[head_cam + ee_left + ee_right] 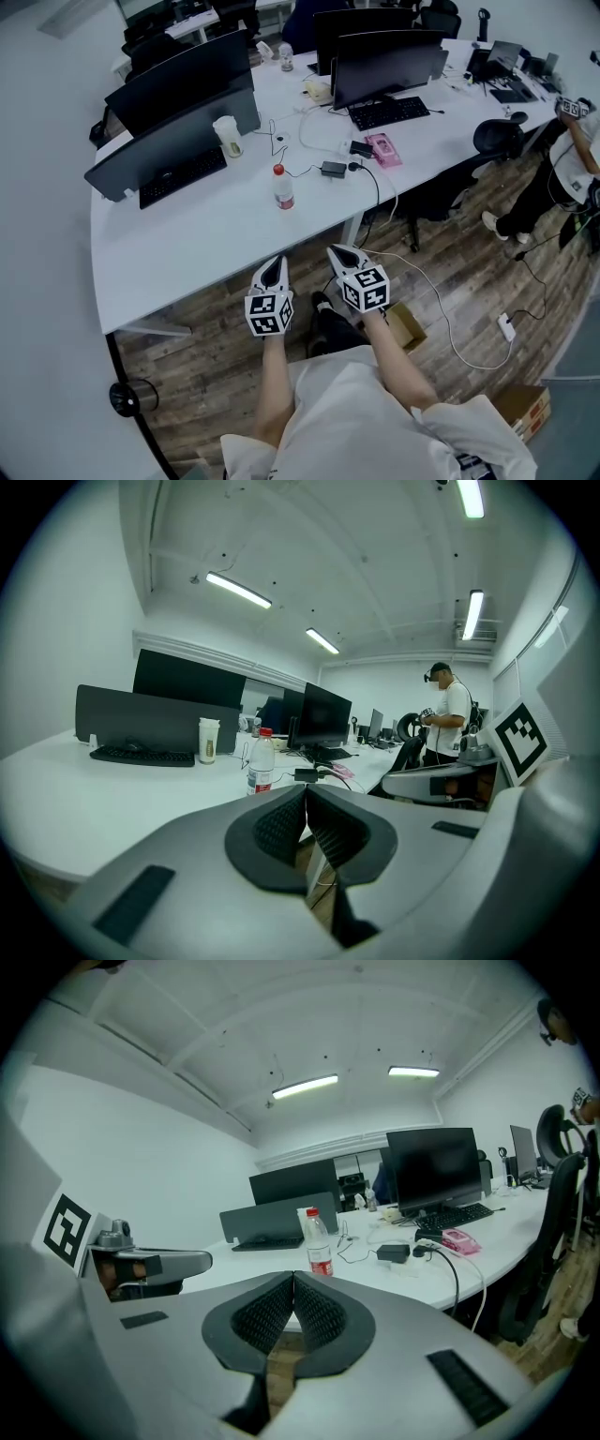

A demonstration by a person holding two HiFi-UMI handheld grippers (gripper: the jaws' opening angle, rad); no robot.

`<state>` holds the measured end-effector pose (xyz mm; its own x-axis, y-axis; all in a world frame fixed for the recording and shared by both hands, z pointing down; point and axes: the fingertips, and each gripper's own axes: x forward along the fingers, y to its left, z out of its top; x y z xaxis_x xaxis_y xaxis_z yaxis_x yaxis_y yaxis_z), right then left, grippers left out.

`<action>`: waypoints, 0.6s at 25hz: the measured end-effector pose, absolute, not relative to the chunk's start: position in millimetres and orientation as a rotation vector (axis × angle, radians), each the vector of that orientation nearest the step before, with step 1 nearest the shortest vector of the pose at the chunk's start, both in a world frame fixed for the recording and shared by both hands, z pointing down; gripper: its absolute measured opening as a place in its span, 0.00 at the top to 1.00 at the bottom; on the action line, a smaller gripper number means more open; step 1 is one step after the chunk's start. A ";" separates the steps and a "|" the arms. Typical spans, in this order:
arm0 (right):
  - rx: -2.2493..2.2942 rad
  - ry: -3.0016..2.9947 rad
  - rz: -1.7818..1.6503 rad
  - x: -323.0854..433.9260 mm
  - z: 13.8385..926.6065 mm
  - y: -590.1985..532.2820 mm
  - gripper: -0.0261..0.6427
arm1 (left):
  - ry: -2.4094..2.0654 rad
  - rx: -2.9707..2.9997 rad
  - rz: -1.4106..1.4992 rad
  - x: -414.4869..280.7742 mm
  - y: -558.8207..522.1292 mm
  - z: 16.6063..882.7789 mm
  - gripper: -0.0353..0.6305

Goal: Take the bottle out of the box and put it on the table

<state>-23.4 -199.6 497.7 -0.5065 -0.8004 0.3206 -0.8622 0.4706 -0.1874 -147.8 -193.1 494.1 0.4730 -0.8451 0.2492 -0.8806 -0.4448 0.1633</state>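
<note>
Head view is showing the bottle [283, 187], clear with a red cap and a red label, standing upright on the white table [187, 253]. It is sitting in the open stretch between the black keyboard [183, 175] and the black power adapter [333, 169], touching neither. A paper cup [227, 135] is standing further back to its left, in front of a dark monitor [183, 103]. I am holding both grippers side by side at the table's near edge, pointing toward the bottle and well apart from it. My left gripper [274, 264] is showing its ribbed pads [281, 825] meeting at the tips in the left gripper view, with nothing caught between them. My right gripper [341, 253] is looking the same in the right gripper view, jaws pressed together and empty, with the bottle rising beyond them. A cardboard box [405, 325] is lying on the wooden floor [216, 375] just beside my right forearm, with a white cable [450, 328] trailing past it. A person [562, 178] is standing at the far right.
</note>
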 end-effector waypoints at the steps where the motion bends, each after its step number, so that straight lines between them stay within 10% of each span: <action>1: 1.441 -2.530 0.489 -23.9 497.8 -198.9 0.90 | -1.474 2.453 0.192 -147.6 -193.0 494.5 0.92; 15: 1.425 -2.563 0.485 -16.7 494.4 -190.1 0.90 | -1.463 2.470 0.172 -132.0 -196.5 491.7 0.92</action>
